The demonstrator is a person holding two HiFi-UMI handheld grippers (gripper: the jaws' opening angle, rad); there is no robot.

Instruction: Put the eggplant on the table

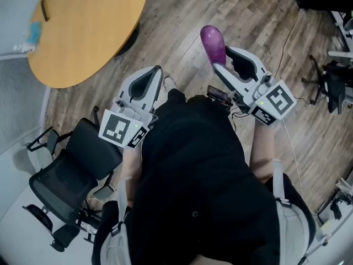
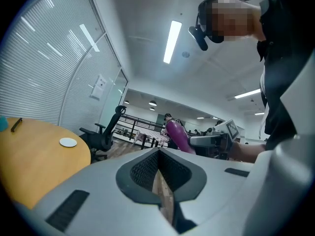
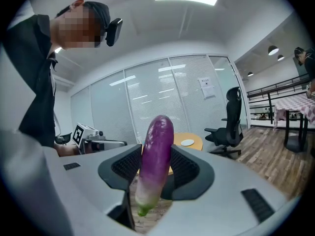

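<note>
A purple eggplant (image 1: 213,43) with a pale green stem end stands upright between the jaws of my right gripper (image 1: 220,57), which is shut on it over the wooden floor. In the right gripper view the eggplant (image 3: 156,156) fills the gap of that gripper (image 3: 155,167), stem end down. My left gripper (image 1: 153,73) is held beside it, jaws together with nothing in them. From the left gripper view (image 2: 158,155) the eggplant (image 2: 177,135) shows off to the right. The round wooden table (image 1: 88,26) lies ahead to the left, apart from both grippers.
A black office chair (image 1: 71,170) stands close at my left, and another chair (image 3: 229,122) stands beyond the table (image 3: 196,139). On the table lie a white disc (image 2: 68,142) and a small dark item (image 1: 44,10). Cables and a chair base (image 1: 331,81) are at the right.
</note>
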